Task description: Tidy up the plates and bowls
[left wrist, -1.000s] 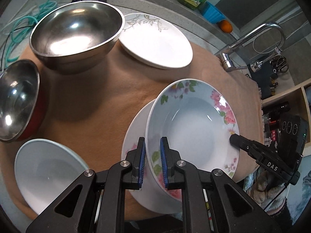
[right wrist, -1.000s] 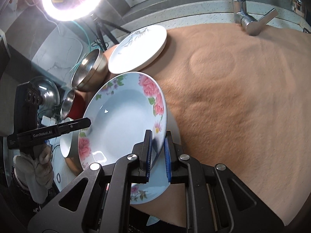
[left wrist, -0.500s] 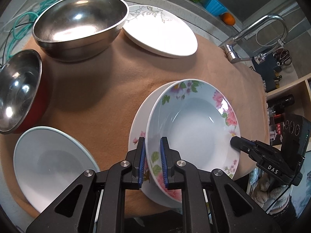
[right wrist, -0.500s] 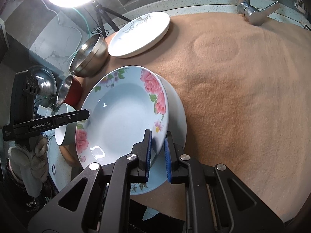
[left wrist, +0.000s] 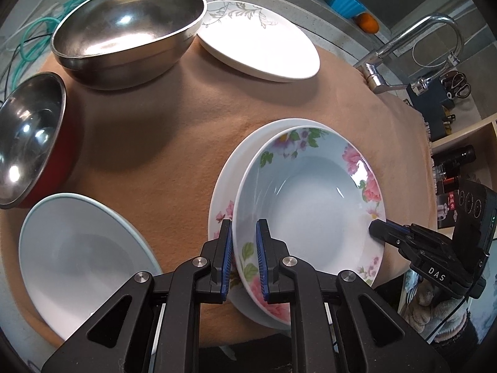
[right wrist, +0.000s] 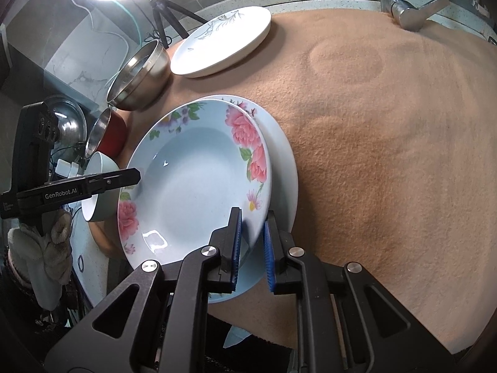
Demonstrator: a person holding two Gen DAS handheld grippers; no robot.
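Left wrist view looks down on a glossy floral soup plate (left wrist: 310, 205), pale blue with pink roses round its broad rim, held slightly tilted over a larger white plate (left wrist: 226, 192) that lies on the counter's (left wrist: 161, 143) fuzzy tan cloth. The left gripper (left wrist: 243, 261) pinches the floral plate's rim at 6 o'clock, its blue ribbed pads narrow on the thin edge. At 3 o'clock of the plate the right gripper (left wrist: 377, 228) grips the opposite rim, a gloved hand (left wrist: 441, 314) behind it.

At 11 o'clock sits a big rounded steel bowl (left wrist: 130, 28), dull and scuffed inside; just beside it at 12 o'clock lies a flat white plate with a grey leaf sprig (left wrist: 257, 40). At 9 o'clock a steel-lined bowl with a red outside (left wrist: 28, 143) tips on its side, and at 8 o'clock rests a plain pale bowl (left wrist: 80, 255), smooth and matte.

From the right wrist, the right gripper (right wrist: 251, 248) clamps the floral plate's near rim, jaws narrow, while the left gripper (right wrist: 133, 177) holds the far edge at 9 o'clock. A chrome faucet (right wrist: 403, 12) stands at 1 o'clock.
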